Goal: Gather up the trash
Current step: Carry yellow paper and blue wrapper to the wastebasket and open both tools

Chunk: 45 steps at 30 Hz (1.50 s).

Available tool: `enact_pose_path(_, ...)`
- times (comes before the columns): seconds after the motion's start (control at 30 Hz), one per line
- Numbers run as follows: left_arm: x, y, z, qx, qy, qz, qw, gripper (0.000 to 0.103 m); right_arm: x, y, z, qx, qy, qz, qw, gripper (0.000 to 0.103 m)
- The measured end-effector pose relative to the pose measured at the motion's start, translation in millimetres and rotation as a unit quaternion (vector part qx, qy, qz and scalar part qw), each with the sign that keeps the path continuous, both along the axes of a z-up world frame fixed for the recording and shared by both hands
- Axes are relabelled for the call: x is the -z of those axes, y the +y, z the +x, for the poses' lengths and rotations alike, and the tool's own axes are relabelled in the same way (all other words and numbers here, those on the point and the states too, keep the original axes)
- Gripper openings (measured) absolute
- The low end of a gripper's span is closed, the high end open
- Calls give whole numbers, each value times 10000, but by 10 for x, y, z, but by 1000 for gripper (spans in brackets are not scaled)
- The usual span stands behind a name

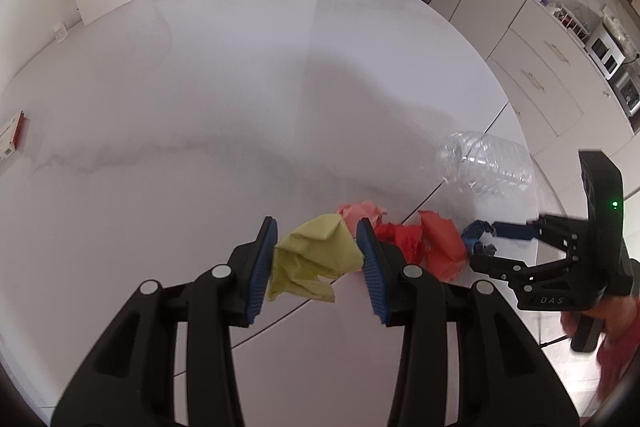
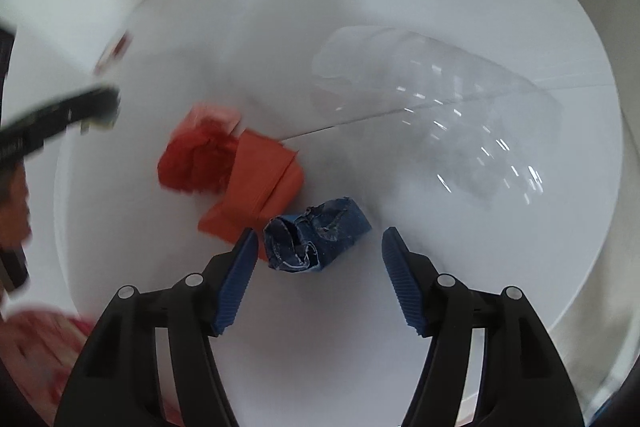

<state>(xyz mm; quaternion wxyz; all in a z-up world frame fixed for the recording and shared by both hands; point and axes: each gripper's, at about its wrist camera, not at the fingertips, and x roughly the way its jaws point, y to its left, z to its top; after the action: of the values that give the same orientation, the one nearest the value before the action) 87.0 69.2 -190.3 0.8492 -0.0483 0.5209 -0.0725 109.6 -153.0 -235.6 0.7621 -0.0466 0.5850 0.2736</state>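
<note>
Left tool [image 1: 316, 259] is gripping the crumpled yellow-green paper wad [image 1: 314, 259], lifted off the white desk [image 1: 200, 87]; right tool [image 2: 316, 279] is hanging half-wide around the crumpled dark-blue paper scrap [image 2: 316, 239], not pinching it; next move: closing squarely, then lifting.

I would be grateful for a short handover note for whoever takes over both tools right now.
Left tool: shut on the crumpled yellow-green paper ball, lifted off the white table.
Right tool: open, jaws on either side of the crumpled dark blue paper wad, not gripping it.
On the table: pink paper ball, red crumpled paper, orange folded paper, clear plastic bottle on its side.
Done: yellow-green ball picked up.
Left: everything else; no bin in view.
</note>
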Motion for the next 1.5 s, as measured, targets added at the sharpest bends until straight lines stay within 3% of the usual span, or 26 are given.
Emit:
enact_pose_path(0.23, -45, -34, -51, -40, -40, 45, 10000, 41, 58, 214, 93, -1014, -345, -518, 9929, 63)
enact_pose_path(0.4, -91, -20, -65, -95, -95, 58, 9999, 41, 53, 226, 92, -1134, -363, -540, 9914, 39)
enact_pose_path(0.67, -196, -219, -133, 243, -160, 25, 9996, 41, -152, -184, -130, -217, -329, 65, 9992, 36)
enact_pose_path(0.87, -277, -686, -292, 1020, -171, -148, 9945, 41, -477, -889, -835, 1147, -404, 695, 9901, 36)
enact_pose_path(0.97, -262, -1062, -446, 1574, -77, -240, 9872, 41, -477, -1243, -1176, 1676, -397, 648, 9829, 36)
enact_pose_path(1.1, -202, -1511, -633, 2155, 55, -247, 9762, 41, -163, -1645, -1555, 2255, -102, 341, 9736, 36)
enact_pose_path(1.2, -149, -1807, -746, 2511, 190, -250, 9675, 41, 202, -1852, -1703, 2470, 210, 131, 9687, 41)
enact_pose_path(1.27, -107, -2002, -818, 2705, 300, -232, 9620, 41, 413, -1937, -1763, 2598, 409, 15, 9648, 65)
enact_pose_path(1.3, -86, -2086, -847, 2780, 337, -219, 9597, 41, 504, -1942, -1787, 2697, 463, -104, 9618, 82)
enact_pose_path(1.33, -83, -2166, -885, 2839, 349, -196, 9580, 41, 557, -1971, -1824, 2804, 449, -214, 9586, 91)
enact_pose_path(1.5, -49, -2518, -1037, 3176, 387, -104, 9474, 41, 611, -2095, -1993, 3206, 555, -270, 9452, 97)
